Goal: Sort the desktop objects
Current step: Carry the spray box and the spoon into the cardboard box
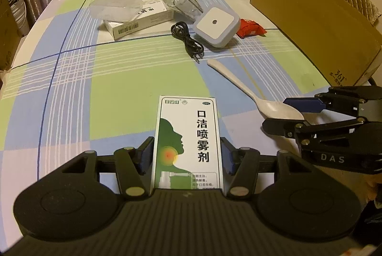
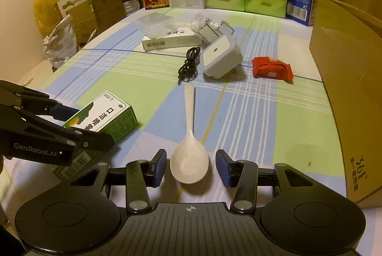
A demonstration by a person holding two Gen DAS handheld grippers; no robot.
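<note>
A white and green spray box (image 1: pixel 188 143) lies on the checked tablecloth between the pads of my left gripper (image 1: pixel 188 155); small gaps show on both sides, so the jaws stand open around it. It also shows in the right wrist view (image 2: pixel 102 117). A white spoon (image 2: pixel 189 155) lies with its bowl between the pads of my right gripper (image 2: pixel 191 168), which is open and apart from it. The spoon also shows in the left wrist view (image 1: pixel 250 93), next to the right gripper (image 1: pixel 286 115).
Farther back lie a black audio cable (image 1: pixel 188 38), a white night-light plug (image 1: pixel 216 26), a red snack packet (image 1: pixel 250 29), a long white box (image 1: pixel 140 21), a clear plastic box (image 1: pixel 114 7) and a clear bag (image 1: pixel 183 3). A large cardboard box (image 1: pixel 317 24) stands at right. Cartons line the far edge.
</note>
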